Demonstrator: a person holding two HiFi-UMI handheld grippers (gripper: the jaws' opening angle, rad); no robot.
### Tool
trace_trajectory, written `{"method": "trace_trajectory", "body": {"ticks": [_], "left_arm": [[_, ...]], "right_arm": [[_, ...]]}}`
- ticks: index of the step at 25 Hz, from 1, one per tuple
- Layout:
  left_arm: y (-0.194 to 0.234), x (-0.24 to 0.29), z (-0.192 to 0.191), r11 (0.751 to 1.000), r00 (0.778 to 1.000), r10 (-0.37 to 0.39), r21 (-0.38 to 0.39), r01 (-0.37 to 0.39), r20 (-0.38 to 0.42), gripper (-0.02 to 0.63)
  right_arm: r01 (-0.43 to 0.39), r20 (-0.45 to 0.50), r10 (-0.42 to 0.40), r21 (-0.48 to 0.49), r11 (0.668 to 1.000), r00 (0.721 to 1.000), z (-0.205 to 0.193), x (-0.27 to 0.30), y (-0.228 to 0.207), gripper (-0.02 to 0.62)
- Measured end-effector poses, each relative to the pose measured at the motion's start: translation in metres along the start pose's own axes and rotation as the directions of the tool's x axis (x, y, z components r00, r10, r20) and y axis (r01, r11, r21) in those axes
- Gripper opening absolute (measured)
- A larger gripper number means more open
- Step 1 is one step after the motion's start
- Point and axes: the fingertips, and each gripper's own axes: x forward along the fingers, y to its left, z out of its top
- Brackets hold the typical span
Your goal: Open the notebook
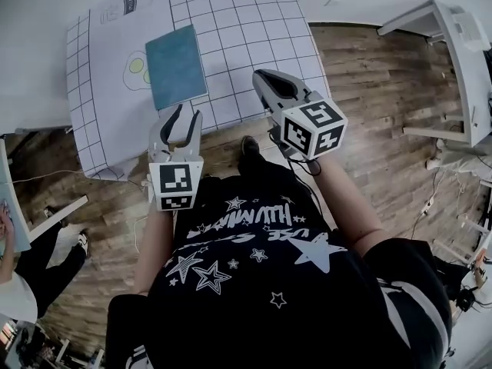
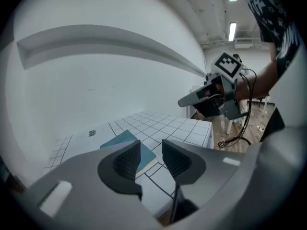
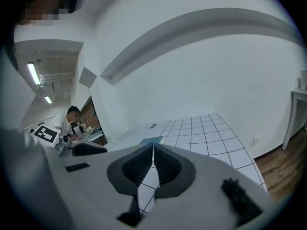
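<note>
The flat teal rectangular notebook (image 1: 177, 66) lies closed on the white gridded tabletop (image 1: 254, 21), long axis running away from the person. The left tool (image 1: 181, 121), jaws apart and empty, points at its near short edge and is nearer. The right tool (image 1: 261, 75), jaws together, stands beside the notebook's right edge.

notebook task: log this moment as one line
notebook closed, flat on grid table | left gripper open, empty, short of notebook | right gripper shut, empty
</note>
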Motion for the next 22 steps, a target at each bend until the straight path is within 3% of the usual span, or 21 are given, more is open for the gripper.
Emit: {"method": "trace_trajectory", "body": {"ticks": [7,15,19,22], "left_arm": [[-0.006,0.052,-0.023,0.985,0.986,0.1,0.153,-0.08,-0.132,0.207],[-0.003,0.092,-0.05,0.927,0.942,0.214,0.356,-0.113,-0.259,0.224],[0.004,0.097,-0.054,0.907,0.907,0.291,0.391,-0.16,-0.305,0.231],[0.007,0.1,-0.058,0.906,0.887,0.319,0.383,-0.181,-0.334,0.244]], "right_arm": [[-0.019,-0.008,0.019,-0.005,1.0,1.0,0.011,-0.005,-0.051,0.018],[-0.014,-0.04,0.015,0.026,1.0,0.999,0.0,-0.013,-0.096,0.018],[-0.019,-0.047,0.021,0.039,0.999,0.999,-0.007,-0.017,-0.106,0.018],[-0.027,-0.049,0.03,0.043,0.999,0.998,-0.009,-0.019,-0.11,0.018]]}}
